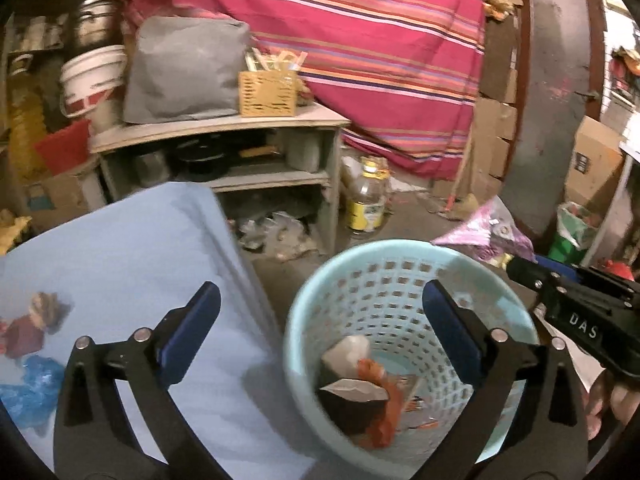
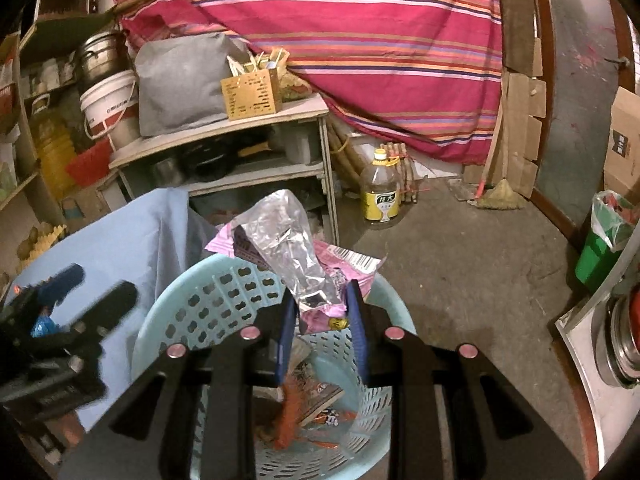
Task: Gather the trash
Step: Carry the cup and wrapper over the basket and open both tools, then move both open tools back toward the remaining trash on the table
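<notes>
A light blue plastic basket (image 1: 316, 284) stands on the floor beside a table with a blue cloth (image 1: 132, 256). It holds trash: a dark carton (image 1: 352, 400), an orange scrap (image 1: 384, 404) and a white piece (image 1: 348, 350). My left gripper (image 1: 320, 320) is open and empty above the basket's left rim. My right gripper (image 2: 322, 300) is shut on a pink and silver wrapper (image 2: 292, 248) above the basket (image 2: 192, 292); the wrapper also shows in the left wrist view (image 1: 484, 232). A red wrapper (image 1: 24, 336) and a blue bag (image 1: 28, 396) lie on the cloth.
A wooden shelf unit (image 1: 224, 128) stands behind the table, with a grey bag (image 1: 184, 68) and a wicker box (image 1: 268, 94) on top. An oil bottle (image 2: 380, 192) stands on the floor. A green bin (image 2: 600, 256) is at the right. A striped cloth (image 2: 360, 40) hangs behind.
</notes>
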A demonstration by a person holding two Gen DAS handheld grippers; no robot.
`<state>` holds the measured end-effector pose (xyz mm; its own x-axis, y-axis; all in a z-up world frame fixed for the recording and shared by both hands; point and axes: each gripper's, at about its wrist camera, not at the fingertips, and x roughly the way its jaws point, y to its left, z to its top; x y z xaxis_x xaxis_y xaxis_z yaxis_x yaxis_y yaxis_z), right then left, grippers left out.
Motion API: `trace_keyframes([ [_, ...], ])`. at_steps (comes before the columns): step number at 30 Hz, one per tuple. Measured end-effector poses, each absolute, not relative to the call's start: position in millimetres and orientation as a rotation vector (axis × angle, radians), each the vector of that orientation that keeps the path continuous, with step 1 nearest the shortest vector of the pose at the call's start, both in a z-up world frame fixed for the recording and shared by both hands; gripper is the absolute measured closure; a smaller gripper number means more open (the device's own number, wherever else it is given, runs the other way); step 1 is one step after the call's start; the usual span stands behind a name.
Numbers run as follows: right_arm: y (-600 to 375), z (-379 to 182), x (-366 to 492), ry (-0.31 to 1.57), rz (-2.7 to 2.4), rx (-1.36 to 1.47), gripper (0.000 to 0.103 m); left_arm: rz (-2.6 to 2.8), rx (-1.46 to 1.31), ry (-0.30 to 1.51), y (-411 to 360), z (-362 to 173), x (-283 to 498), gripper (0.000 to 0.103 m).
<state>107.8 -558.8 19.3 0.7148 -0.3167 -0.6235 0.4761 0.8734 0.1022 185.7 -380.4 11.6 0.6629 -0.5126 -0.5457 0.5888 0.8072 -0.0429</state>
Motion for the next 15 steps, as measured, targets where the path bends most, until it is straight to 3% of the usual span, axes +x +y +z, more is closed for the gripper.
trace_keyframes([
  [3,-555.0,14.5,114.6,0.675,-0.427,0.263,0.072,-0.567,0.146,0.565,-365.2,15.2,189.2,0.005],
  [6,-549.6,6.1,122.3,0.717,-0.434,0.261,0.044,-0.527,0.141,0.554,-344.6,19.3,192.0,0.005],
  [7,-548.2,3.1,125.2,0.734,-0.436,0.261,0.040,-0.513,0.140,0.548,-338.2,20.7,191.9,0.005],
  [15,-537.0,1.5,133.2,0.741,-0.481,0.265,0.018,-0.425,0.125,0.525,-259.5,31.3,192.6,0.005],
])
